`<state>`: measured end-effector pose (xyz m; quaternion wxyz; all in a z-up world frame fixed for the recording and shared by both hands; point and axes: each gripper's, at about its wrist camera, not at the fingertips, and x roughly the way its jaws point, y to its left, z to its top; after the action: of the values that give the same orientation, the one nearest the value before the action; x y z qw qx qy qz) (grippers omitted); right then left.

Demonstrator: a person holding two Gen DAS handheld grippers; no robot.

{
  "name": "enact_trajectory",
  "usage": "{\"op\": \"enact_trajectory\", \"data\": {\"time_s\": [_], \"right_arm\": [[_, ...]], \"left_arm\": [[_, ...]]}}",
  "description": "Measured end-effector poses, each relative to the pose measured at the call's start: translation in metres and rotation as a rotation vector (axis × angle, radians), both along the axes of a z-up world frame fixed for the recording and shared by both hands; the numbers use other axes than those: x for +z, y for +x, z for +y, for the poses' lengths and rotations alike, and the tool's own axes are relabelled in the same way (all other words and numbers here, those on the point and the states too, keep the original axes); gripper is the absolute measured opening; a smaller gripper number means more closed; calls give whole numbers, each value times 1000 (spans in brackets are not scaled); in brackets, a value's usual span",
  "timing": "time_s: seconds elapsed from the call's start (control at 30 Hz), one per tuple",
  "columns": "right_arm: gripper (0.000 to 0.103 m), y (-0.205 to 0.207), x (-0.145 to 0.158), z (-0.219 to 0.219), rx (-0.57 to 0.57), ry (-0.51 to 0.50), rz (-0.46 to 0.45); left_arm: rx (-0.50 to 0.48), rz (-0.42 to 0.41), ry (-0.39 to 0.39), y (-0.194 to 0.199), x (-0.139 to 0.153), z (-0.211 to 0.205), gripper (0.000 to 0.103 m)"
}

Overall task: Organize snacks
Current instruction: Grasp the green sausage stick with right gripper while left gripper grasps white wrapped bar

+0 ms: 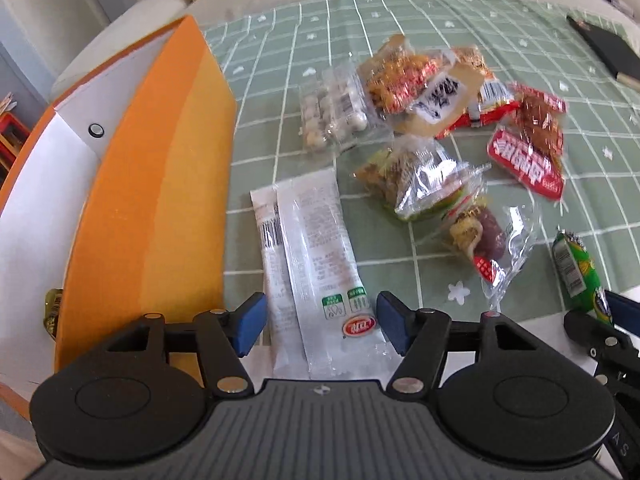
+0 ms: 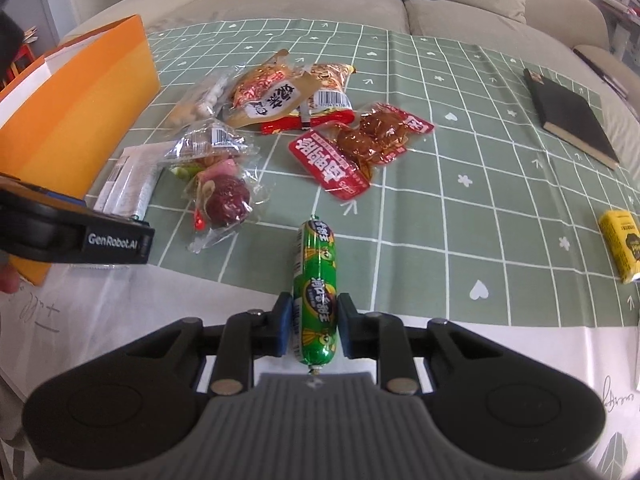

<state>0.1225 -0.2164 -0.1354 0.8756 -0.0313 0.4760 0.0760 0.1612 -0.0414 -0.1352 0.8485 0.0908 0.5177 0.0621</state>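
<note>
My left gripper (image 1: 320,326) is open, its blue pads on either side of two long white snack packets (image 1: 316,256) lying on the green checked cloth (image 1: 460,32). My right gripper (image 2: 314,326) is shut on a green sausage (image 2: 316,280) near the table's front edge; the sausage also shows in the left wrist view (image 1: 578,270). A pile of snack bags lies beyond: a clear pack of white balls (image 1: 340,110), a brown labelled bag (image 2: 268,98), a red meat pack (image 2: 352,148), a dark red date pack (image 2: 226,200).
An orange and white box (image 1: 152,184) stands open at the left, with a small gold packet (image 1: 52,310) inside. A black notebook (image 2: 572,116) lies at the far right and a yellow packet (image 2: 622,244) at the right edge. A beige sofa stands behind the table.
</note>
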Motion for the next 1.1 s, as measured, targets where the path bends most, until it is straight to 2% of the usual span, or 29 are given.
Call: {"op": "enact_trajectory", "data": {"time_s": [0.1, 0.17, 0.37, 0.7, 0.9, 0.97, 1.1], "right_arm": [[21, -1, 0, 0, 5, -6, -10], [21, -1, -1, 1, 10, -14, -16], [22, -3, -1, 2, 21, -21, -25], [21, -7, 0, 2, 24, -16, -23], [21, -10, 0, 0, 24, -15, -20], [21, -11, 0, 0, 25, -18, -19], [22, -11, 0, -1, 19, -14, -18]], "left_arm": [[3, 2, -40, 0, 1, 3, 64], [-9, 3, -55, -2, 2, 3, 46], [-84, 6, -64, -13, 3, -1, 41], [-292, 59, -99, -54, 11, -7, 39], [-366, 116, -121, -67, 15, -5, 39], [-369, 128, -121, -68, 15, -5, 41], [-354, 101, -98, -70, 16, -3, 53]]}}
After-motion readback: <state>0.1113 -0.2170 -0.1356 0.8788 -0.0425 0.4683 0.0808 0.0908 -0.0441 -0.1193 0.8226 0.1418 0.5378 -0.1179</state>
